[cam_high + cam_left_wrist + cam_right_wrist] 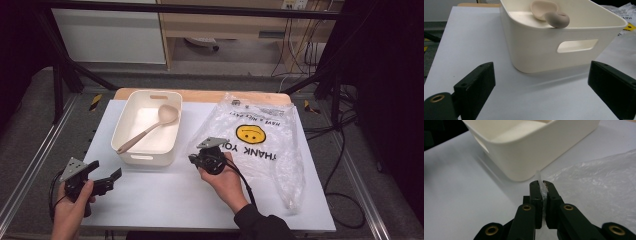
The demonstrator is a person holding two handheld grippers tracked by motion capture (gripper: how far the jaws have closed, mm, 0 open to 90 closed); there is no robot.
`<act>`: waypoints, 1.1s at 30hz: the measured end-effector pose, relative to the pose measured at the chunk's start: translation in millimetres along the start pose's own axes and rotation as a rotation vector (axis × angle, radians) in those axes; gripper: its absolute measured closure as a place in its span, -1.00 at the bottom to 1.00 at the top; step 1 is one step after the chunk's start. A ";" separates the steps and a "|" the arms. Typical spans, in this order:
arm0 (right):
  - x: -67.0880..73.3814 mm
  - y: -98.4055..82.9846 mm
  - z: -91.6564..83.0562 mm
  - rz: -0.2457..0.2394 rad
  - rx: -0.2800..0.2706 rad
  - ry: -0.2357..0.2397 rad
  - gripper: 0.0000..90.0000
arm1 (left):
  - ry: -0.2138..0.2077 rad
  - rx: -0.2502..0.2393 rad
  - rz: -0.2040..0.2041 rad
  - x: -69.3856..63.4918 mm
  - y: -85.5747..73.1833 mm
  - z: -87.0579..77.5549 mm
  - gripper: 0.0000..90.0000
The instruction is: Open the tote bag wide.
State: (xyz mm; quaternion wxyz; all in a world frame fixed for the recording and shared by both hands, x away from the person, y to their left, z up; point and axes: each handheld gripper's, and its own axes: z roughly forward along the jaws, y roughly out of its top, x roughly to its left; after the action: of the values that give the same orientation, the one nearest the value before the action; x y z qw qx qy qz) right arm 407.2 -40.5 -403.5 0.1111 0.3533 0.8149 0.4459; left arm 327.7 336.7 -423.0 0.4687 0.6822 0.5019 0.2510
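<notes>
The bag [260,145] is spread over the right half of the high view, its near-left edge pinched between the closed jaws of the right gripper [196,159] at centre; a sliver of film is seen between them in the right gripper view. Just left, a white bin [172,145] is set, with a spoon [150,129] laid inside. At lower left, the left gripper [112,179] is held wide and empty, pointed at the bin.
</notes>
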 end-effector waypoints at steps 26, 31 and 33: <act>-22.9 86.9 22.0 0.079 -0.122 -0.126 0.95 | 0.003 0.016 -0.007 1.7 -0.6 0.2 -0.84; -30.2 93.0 11.6 0.095 -0.155 -0.165 0.95 | 0.002 0.016 -0.012 1.9 -0.6 0.5 -0.84; -32.8 94.9 4.9 0.110 -0.180 -0.177 0.95 | 0.003 0.017 -0.011 2.1 -0.6 0.3 -0.84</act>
State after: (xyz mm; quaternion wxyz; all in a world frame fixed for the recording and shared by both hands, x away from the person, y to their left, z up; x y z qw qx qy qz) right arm 478.6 -26.0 -334.3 0.1893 0.4240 0.7379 0.4898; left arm 328.5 338.5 -424.0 0.4637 0.6829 0.5085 0.2452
